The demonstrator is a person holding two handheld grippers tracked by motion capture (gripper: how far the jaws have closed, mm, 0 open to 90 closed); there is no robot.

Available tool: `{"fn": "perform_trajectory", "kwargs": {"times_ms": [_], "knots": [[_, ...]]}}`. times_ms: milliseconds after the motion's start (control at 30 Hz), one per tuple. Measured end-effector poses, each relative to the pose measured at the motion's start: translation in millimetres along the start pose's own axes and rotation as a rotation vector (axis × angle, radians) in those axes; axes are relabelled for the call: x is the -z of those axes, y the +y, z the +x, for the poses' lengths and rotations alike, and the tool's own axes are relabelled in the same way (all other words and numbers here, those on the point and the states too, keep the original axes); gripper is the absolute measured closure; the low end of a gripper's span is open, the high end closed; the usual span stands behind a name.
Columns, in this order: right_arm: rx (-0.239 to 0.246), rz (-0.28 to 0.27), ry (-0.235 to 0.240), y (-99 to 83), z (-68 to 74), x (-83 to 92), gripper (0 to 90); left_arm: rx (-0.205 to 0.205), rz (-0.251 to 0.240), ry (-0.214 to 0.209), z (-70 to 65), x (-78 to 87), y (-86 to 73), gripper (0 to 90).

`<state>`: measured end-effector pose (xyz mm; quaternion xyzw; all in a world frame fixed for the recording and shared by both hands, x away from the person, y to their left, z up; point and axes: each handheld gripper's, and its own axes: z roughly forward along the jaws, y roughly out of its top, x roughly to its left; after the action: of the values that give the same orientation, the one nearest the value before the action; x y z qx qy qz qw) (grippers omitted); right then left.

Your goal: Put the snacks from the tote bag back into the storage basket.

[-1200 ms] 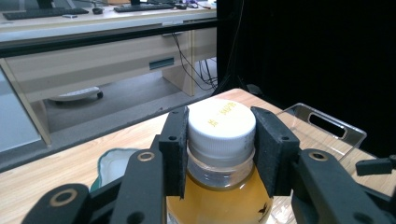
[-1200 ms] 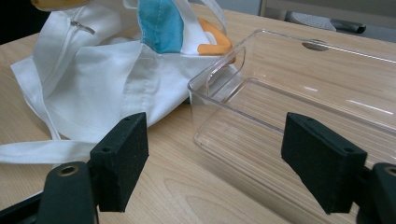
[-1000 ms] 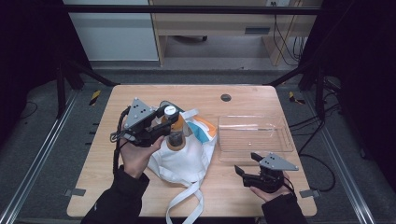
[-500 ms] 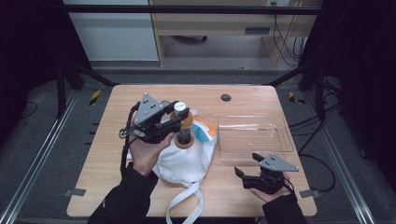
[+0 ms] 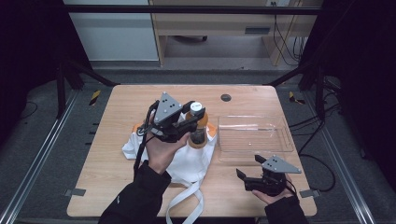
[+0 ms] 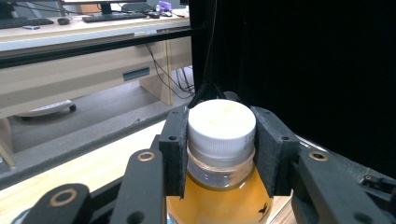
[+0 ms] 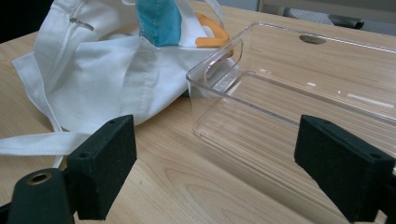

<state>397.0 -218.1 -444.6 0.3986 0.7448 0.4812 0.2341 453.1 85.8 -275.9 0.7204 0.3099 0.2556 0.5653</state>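
My left gripper (image 5: 192, 120) is shut on a bottle (image 5: 198, 131) of orange liquid, its pads clamped on the neck just under the white cap (image 6: 221, 122). It holds the bottle upright in the air above a white cloth bag (image 5: 195, 162) near the table's middle. At the front right, my right gripper (image 5: 248, 166) rests in a hand, open. Its jaws have just been opening, and nothing is between them. In the right gripper view they face the near wall of a clear plastic tray (image 7: 219, 60) and the bag (image 7: 102, 79).
The clear tray (image 5: 254, 150) lies right of the bag on the wooden table (image 5: 112, 112). A blue and orange item (image 7: 161, 21) sticks out of the bag's mouth. The bag's straps (image 5: 184, 203) trail toward the front edge. A dark round disc (image 5: 226, 97) sits at the back.
My left gripper has carried the bottle to the right and slightly up, over the bag. The right hand has stayed where it was.
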Motion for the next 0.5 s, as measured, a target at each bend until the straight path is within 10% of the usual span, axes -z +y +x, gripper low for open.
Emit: {"fn": "perform_trajectory", "kwargs": {"times_ms": [500], "knots": [[-0.005,-0.004,0.004,-1.9,-1.0,3.0,13.1,-0.008,0.016,-0.016,-16.6,-25.5,1.8,58.8]]}}
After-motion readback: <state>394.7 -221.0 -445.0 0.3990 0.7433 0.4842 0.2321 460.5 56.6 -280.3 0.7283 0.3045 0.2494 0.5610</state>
